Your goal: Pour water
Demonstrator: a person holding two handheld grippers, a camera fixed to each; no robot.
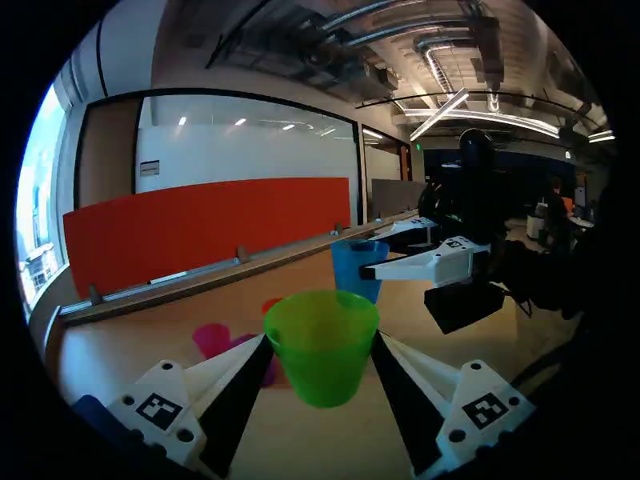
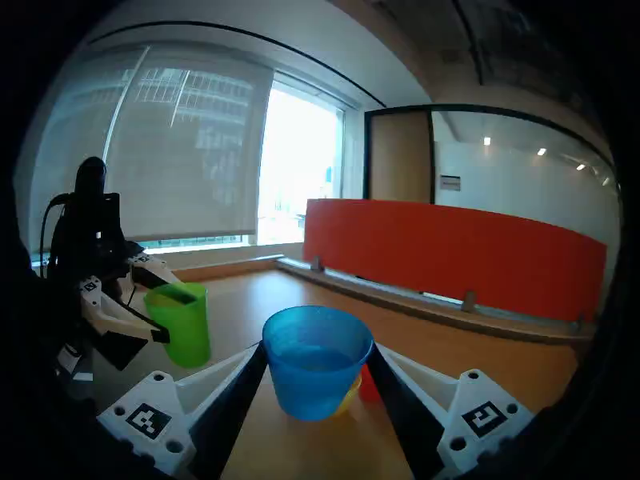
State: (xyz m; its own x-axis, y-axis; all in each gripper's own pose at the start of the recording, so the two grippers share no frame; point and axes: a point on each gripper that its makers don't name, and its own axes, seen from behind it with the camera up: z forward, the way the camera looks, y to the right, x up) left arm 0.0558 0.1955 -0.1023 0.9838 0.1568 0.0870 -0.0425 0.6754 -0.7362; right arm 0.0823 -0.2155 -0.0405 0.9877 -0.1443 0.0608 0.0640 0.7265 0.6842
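In the left gripper view my left gripper (image 1: 322, 352) is shut on a green plastic cup (image 1: 322, 356), held upright above the wooden table (image 1: 144, 352). Beyond it, the right gripper (image 1: 364, 268) holds a blue cup (image 1: 356, 268) at about the same height. In the right gripper view my right gripper (image 2: 316, 372) is shut on that blue cup (image 2: 316, 372), upright, with water showing inside. The green cup (image 2: 182, 322) hangs to the left in the left gripper (image 2: 164, 316), apart from the blue one.
A pink cup (image 1: 212, 338) and a red cup (image 1: 272, 305) stand on the table behind the green cup; a yellow and a red cup (image 2: 358, 392) peek from behind the blue one. An orange divider panel (image 1: 208, 224) runs along the table's far edge.
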